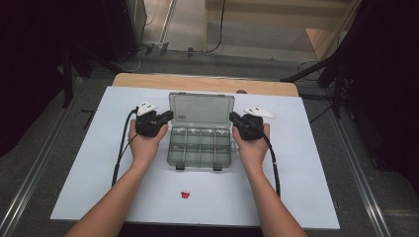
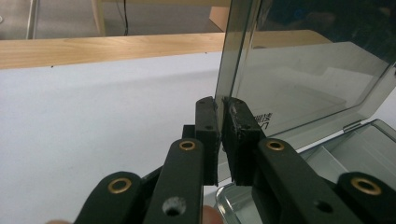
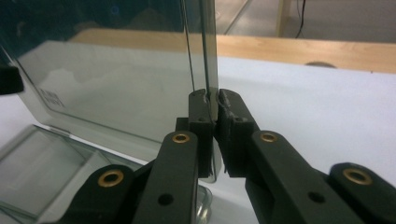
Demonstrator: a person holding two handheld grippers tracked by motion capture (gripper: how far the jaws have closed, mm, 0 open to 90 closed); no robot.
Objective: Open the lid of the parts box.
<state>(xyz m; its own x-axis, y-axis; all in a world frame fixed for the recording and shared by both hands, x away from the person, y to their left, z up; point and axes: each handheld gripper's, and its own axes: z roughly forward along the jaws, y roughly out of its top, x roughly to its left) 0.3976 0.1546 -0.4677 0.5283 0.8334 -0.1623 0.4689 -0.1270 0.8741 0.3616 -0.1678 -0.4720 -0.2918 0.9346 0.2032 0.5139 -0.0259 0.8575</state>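
Observation:
A clear grey plastic organiser box [image 1: 199, 146] with several compartments sits on the white board, its lid [image 1: 201, 108] standing open and upright. My left gripper [image 1: 169, 115] is shut on the lid's left edge; in the left gripper view the gripper [image 2: 221, 105] has its jaws clamping the lid [image 2: 303, 74]. My right gripper [image 1: 232, 117] is shut on the lid's right edge, and in the right gripper view the gripper [image 3: 213, 100] pinches the lid [image 3: 116, 84] the same way. The box tray [image 3: 42, 172] lies below.
A small red piece [image 1: 185, 195] lies on the white board [image 1: 99, 148] near the front edge. The wooden table edge [image 1: 207, 83] runs behind the board. Dark stands and cables flank the table on both sides.

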